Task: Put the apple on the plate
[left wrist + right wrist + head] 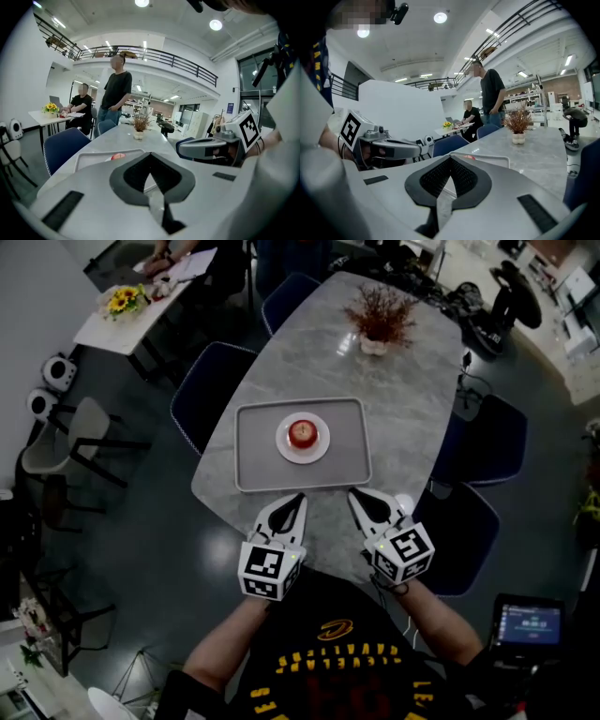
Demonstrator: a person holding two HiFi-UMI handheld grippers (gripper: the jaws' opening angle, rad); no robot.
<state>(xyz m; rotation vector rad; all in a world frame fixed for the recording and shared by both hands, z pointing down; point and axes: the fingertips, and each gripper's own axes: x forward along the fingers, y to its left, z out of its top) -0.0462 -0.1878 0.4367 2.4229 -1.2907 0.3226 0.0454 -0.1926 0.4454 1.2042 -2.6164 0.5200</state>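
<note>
A red apple [302, 433] sits on a small white plate [320, 452] in the middle of a grey tray [253, 442] on the marble table. Both grippers hover at the table's near edge, just short of the tray and apart from it. My left gripper [300, 497] is shut with nothing between its jaws, and so is my right gripper [353, 493]. In the left gripper view the apple [118, 156] peeks over the shut jaw tips [150, 154]. In the right gripper view the tray rim [497, 160] shows beyond the shut tips [451, 157].
A pot of dried plant [378, 320] stands at the table's far end. Blue chairs [211, 381] flank the table on both sides. One person stands and another sits at a white desk [131, 315] beyond the far left.
</note>
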